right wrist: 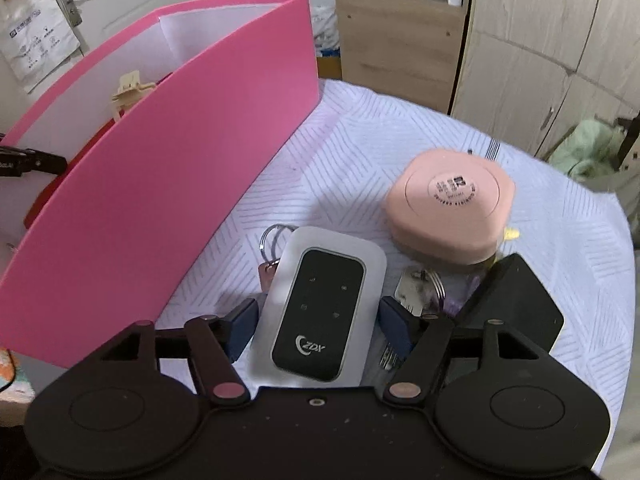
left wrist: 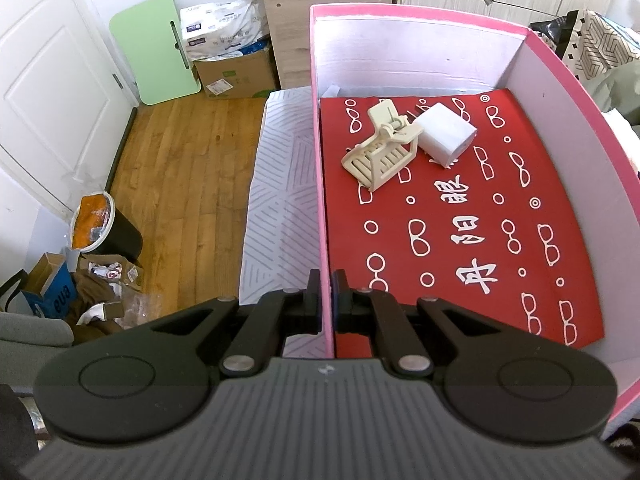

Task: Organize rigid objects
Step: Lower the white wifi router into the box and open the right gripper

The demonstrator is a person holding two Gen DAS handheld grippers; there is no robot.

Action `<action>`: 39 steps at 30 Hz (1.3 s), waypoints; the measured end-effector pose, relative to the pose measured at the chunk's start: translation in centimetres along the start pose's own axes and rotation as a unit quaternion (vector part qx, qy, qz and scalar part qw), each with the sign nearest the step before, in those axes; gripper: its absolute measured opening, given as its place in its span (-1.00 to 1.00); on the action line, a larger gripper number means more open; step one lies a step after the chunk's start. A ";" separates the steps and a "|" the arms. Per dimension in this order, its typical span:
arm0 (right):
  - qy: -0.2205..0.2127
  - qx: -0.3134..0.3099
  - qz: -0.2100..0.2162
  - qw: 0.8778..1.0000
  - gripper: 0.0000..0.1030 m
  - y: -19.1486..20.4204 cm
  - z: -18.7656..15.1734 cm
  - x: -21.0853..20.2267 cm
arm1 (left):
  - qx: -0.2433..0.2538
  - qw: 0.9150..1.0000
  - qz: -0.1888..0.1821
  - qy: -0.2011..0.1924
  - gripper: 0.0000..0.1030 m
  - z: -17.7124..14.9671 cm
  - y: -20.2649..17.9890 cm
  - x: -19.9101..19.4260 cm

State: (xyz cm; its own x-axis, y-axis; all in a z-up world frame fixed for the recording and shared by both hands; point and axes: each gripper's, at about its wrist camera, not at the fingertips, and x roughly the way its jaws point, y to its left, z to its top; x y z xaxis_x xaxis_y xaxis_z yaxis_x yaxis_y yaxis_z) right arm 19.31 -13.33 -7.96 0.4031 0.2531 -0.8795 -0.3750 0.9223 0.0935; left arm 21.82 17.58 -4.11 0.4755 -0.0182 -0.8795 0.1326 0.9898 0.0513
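Observation:
A pink box [left wrist: 322, 200] with a red patterned lining stands on the white table. Inside it lie a beige plastic clip [left wrist: 380, 148] and a white cube [left wrist: 446, 134]. My left gripper [left wrist: 326, 296] is shut on the box's left wall near its front corner. In the right wrist view the box's pink outer wall [right wrist: 168, 200] is at the left. My right gripper [right wrist: 318, 320] is shut on a silver and black ZDX pocket router [right wrist: 320, 308], which lies on the table. A pink round case [right wrist: 450, 208], keys [right wrist: 416, 288] and a key ring [right wrist: 274, 240] lie around it.
A black flat object [right wrist: 516, 300] lies right of the router. A wooden cabinet [right wrist: 400, 40] and wardrobe doors stand behind the table. On the floor at the left are a bin [left wrist: 104, 228], cardboard boxes [left wrist: 236, 74] and a green board [left wrist: 160, 48].

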 end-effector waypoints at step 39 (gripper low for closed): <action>-0.019 -0.442 0.165 0.881 0.32 14.5 13.9 -1.6 | -0.021 1.000 -0.009 0.013 -0.92 0.3 0.4 0.2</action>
State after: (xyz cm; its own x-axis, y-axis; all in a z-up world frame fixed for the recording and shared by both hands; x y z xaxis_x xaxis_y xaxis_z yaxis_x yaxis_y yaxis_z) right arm 24.83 3.68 1.34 0.1718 0.4895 -0.8549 -0.9743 0.2125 -0.0742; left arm 22.20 17.89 -4.12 0.4500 -0.0335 -0.8924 0.1041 0.9945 0.0152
